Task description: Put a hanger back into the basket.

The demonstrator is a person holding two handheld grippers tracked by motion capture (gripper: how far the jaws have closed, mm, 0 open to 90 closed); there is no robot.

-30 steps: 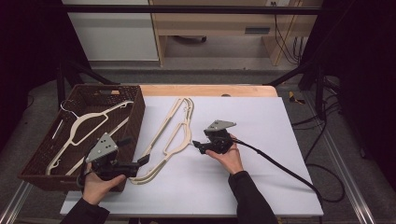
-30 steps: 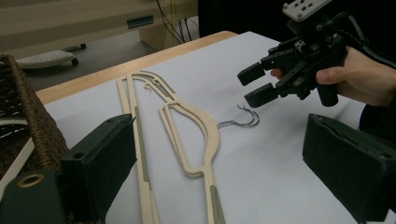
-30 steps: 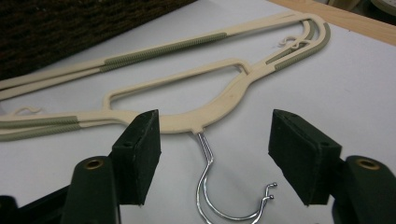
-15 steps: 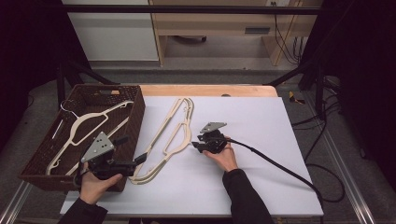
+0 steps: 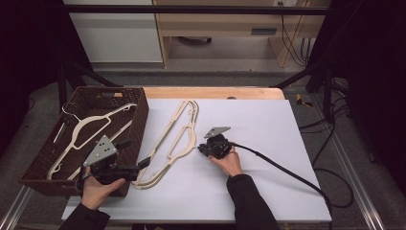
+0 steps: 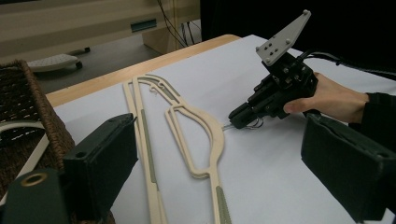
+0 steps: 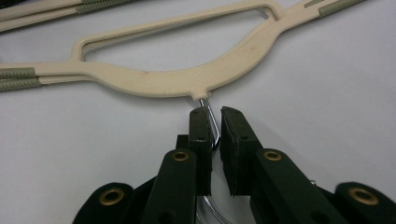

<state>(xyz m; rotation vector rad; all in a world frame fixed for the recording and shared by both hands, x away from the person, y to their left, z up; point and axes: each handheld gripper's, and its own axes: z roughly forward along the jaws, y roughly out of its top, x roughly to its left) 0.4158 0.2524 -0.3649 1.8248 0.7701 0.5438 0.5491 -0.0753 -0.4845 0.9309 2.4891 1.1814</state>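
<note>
On the white surface (image 5: 268, 158) lie two cream plastic clothes hangers side by side, and the right claw (image 5: 203, 149) is down at the metal hook (image 7: 211, 125) of the nearer hanger (image 5: 184, 139). In the right gripper view this hook comes out of the middle of the hanger's curved neck and runs between the two black jaws, which have just been closing around it; they now stand almost together, the left pad against the wire and the right one with only a very thin gap, so the claw seems to have the hook pinched, although I cannot tell how firmly. The hanger itself lies flat on the surface. The second hanger (image 5: 165, 139) lies just beside it on the side toward the basket, and its lower end reaches close to the left claw (image 5: 147, 162). The left claw rests low at the front left part of the surface, next to the corner of the dark woven basket (image 5: 136, 96), with its jaws wide apart and nothing between them; in the left gripper view they frame the two hangers and the right hand (image 6: 327, 98) with its gripper farther off. Inside the basket another cream hanger (image 5: 91, 127) lies flat, with its metal hook toward the far left corner.
</note>
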